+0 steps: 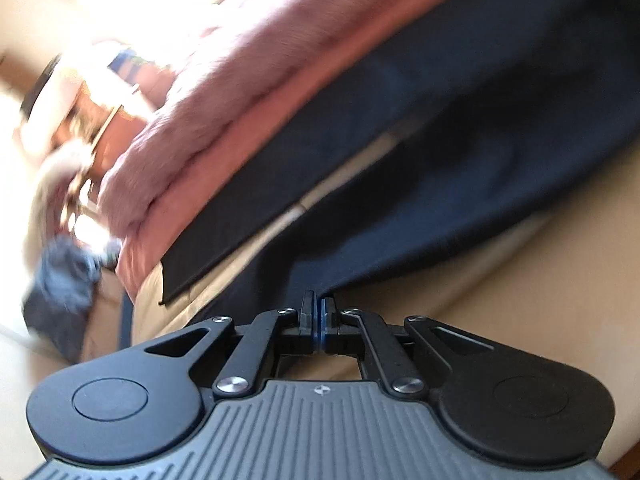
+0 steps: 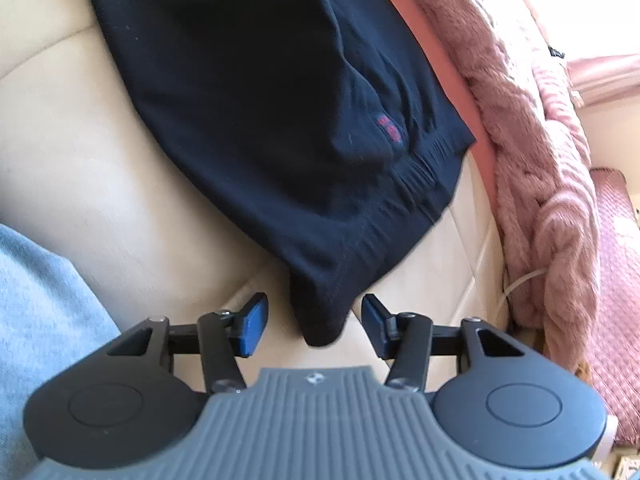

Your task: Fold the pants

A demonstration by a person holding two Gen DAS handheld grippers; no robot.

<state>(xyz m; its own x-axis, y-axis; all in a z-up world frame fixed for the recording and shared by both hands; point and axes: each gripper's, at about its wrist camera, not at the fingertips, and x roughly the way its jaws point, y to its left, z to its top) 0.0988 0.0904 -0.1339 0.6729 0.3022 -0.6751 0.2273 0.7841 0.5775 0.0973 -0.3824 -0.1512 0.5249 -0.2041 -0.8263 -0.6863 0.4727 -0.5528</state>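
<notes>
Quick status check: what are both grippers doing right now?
Left gripper: closed, pinching an edge of the dark pants.
Right gripper: open, a corner of the pants between its fingers, not clamped.

Dark navy pants (image 2: 256, 112) on beige cushion (image 2: 100, 184)

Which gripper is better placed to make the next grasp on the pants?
Right. The right gripper is open with a corner of the black pants between its fingers, ready to close. The left gripper is already shut on the fabric.
</notes>
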